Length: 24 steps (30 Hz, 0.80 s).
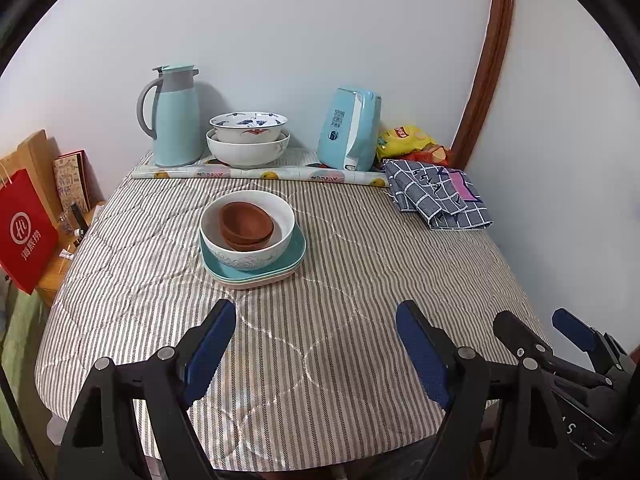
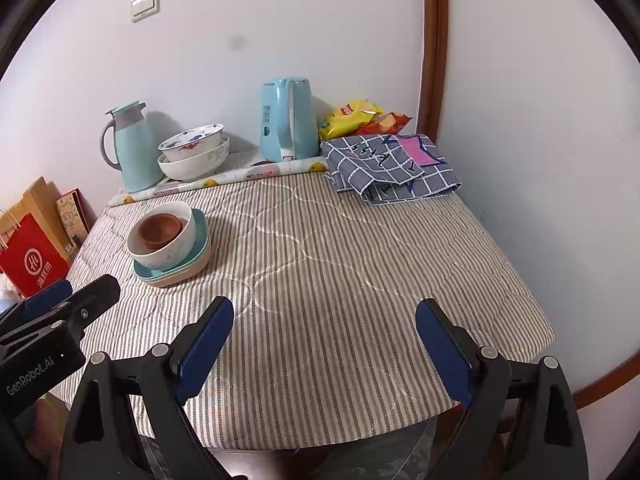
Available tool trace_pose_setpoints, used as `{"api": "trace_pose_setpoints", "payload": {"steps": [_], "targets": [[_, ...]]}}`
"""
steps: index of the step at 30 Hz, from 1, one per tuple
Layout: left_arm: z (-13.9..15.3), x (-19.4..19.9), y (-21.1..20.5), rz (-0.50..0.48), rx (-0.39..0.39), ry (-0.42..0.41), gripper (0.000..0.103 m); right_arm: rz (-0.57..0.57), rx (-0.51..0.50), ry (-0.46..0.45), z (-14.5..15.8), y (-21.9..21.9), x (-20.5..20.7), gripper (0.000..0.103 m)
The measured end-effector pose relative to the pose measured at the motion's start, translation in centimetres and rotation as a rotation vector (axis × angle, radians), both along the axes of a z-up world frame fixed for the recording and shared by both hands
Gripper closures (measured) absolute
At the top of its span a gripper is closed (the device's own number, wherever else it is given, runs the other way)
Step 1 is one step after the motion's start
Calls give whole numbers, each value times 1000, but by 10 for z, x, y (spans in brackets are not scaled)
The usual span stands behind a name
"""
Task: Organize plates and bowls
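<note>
Stack: two brown bowls [image 1: 246,226] nested in a white bowl [image 1: 248,232], on stacked square plates [image 1: 256,268], left of centre on the worktop [image 1: 360,280].
Handling: likely ceramic bowls, stiff, smooth, breakable; plates look light. Best taken at a rim, one piece at a time.
Back bowls [image 1: 248,138]: two patterned ones nested between flask [image 1: 172,120] and kettle [image 1: 352,130].
Left gripper [image 1: 316,348]: fingers apart, empty, short of the stack.
Right gripper [image 2: 324,348]: fingers wide, empty, over bare cloth.
Surface: soft striped quilted cover; may let dishes rock.
Room: white walls, corner, wooden trim.
</note>
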<state>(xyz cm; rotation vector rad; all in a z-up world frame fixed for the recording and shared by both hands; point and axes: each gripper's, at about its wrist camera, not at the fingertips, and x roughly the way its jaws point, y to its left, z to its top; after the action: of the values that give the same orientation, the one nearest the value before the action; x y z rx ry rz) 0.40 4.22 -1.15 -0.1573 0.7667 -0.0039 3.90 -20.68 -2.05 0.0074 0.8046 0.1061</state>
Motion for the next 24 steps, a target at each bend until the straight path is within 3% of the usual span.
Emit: {"api": "trace_pose_setpoints", "payload": {"steps": [24], "targets": [[0, 2, 3, 6, 9, 1, 22, 8, -1, -1, -1, 3, 0, 11]]}}
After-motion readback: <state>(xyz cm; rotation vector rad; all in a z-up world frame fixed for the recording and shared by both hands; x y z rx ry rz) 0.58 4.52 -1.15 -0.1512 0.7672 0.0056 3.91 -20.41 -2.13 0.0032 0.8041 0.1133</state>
